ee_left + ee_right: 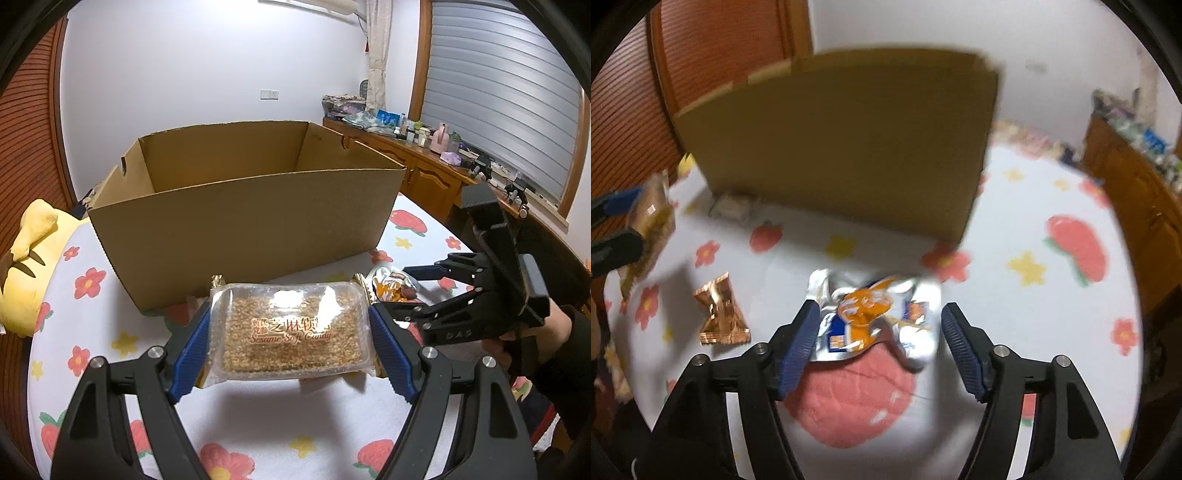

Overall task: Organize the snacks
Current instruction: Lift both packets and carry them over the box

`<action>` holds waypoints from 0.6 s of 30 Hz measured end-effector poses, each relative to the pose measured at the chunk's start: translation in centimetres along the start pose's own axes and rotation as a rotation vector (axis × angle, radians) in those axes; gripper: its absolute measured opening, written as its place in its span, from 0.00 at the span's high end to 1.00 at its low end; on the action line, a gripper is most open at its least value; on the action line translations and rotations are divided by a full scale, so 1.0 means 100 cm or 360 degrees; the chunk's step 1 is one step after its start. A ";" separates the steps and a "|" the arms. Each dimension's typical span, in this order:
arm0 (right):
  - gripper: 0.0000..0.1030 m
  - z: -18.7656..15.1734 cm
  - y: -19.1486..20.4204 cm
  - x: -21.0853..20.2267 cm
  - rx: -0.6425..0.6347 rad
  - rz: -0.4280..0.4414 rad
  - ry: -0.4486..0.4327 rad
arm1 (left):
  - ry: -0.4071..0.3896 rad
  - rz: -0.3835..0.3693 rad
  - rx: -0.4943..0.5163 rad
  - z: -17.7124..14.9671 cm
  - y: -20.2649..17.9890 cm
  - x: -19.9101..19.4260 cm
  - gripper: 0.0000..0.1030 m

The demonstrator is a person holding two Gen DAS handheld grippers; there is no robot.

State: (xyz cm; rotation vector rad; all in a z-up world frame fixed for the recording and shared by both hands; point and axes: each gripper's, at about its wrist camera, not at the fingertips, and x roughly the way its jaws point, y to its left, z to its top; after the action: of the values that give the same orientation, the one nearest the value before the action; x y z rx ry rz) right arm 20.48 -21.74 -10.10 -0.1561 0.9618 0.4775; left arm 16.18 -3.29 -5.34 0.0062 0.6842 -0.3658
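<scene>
My left gripper is shut on a clear pack of sesame soft candy, held above the bed in front of an open cardboard box. The pack also shows at the left of the right wrist view. My right gripper is open around a silver and orange snack packet lying on the floral sheet; the left pad is near its edge, the right pad apart from it. That packet and the right gripper show in the left wrist view. The box stands behind the packet.
A copper foil snack lies on the sheet left of my right gripper. A small white packet lies at the box's base. A yellow plush toy sits at the left. A cluttered wooden cabinet runs along the right wall.
</scene>
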 end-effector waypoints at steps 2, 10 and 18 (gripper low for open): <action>0.26 -0.001 0.004 0.003 -0.0048 -0.0033 -0.0012 | 0.0002 0.0000 -0.0003 0.000 0.001 0.000 0.21; 0.46 -0.003 0.015 0.003 -0.0094 -0.0020 -0.0033 | 0.0005 0.0008 -0.0014 -0.001 0.003 0.000 0.21; 0.55 -0.010 0.022 -0.008 -0.0097 0.0013 -0.0077 | -0.0001 0.0016 -0.0016 -0.001 0.002 -0.001 0.21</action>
State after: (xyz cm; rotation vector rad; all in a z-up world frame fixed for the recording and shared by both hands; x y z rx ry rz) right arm 18.36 -20.37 -9.82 -0.1948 0.9016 0.5160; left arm 16.12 -3.01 -5.42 0.0000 0.6854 -0.3527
